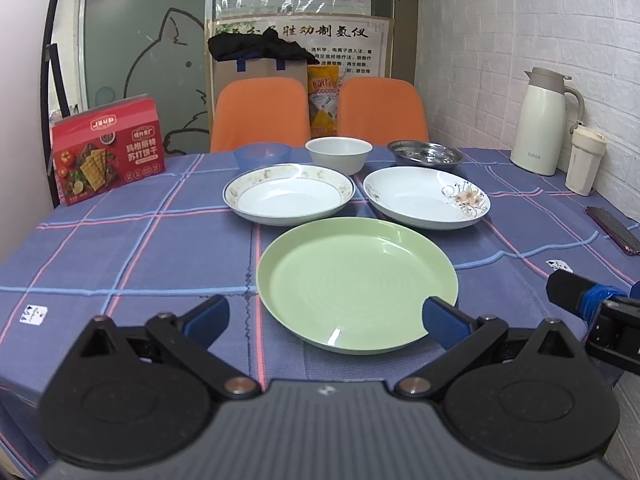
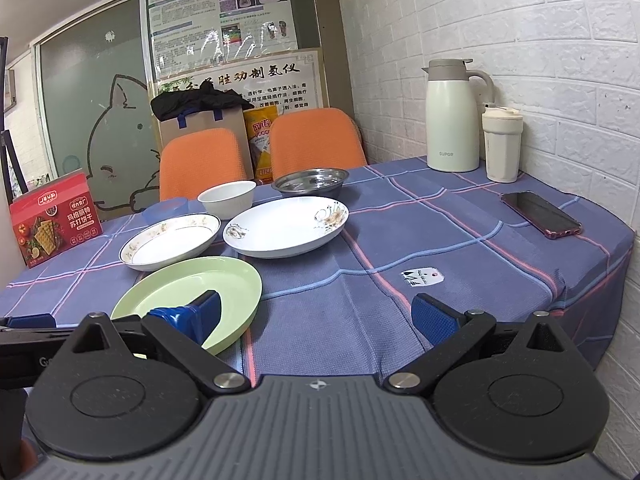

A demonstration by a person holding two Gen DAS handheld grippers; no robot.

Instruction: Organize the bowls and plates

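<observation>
A green plate (image 1: 356,280) (image 2: 192,292) lies nearest on the blue checked tablecloth. Behind it sit a gold-rimmed white plate (image 1: 288,194) (image 2: 170,242) and a flower-painted white plate (image 1: 426,198) (image 2: 286,226). Farther back stand a blue bowl (image 1: 262,155) (image 2: 166,207), a white bowl (image 1: 339,154) (image 2: 227,199) and a steel dish (image 1: 425,154) (image 2: 310,182). My left gripper (image 1: 326,318) is open, low at the green plate's near edge, its right finger over the rim. My right gripper (image 2: 320,316) is open above the cloth, right of the green plate, holding nothing.
A red cracker box (image 1: 108,148) (image 2: 54,222) stands at the left. A cream thermos jug (image 1: 540,120) (image 2: 452,116), a lidded cup (image 1: 585,160) (image 2: 502,144) and a phone (image 1: 614,230) (image 2: 540,214) are by the brick wall on the right. Two orange chairs (image 1: 260,112) stand behind.
</observation>
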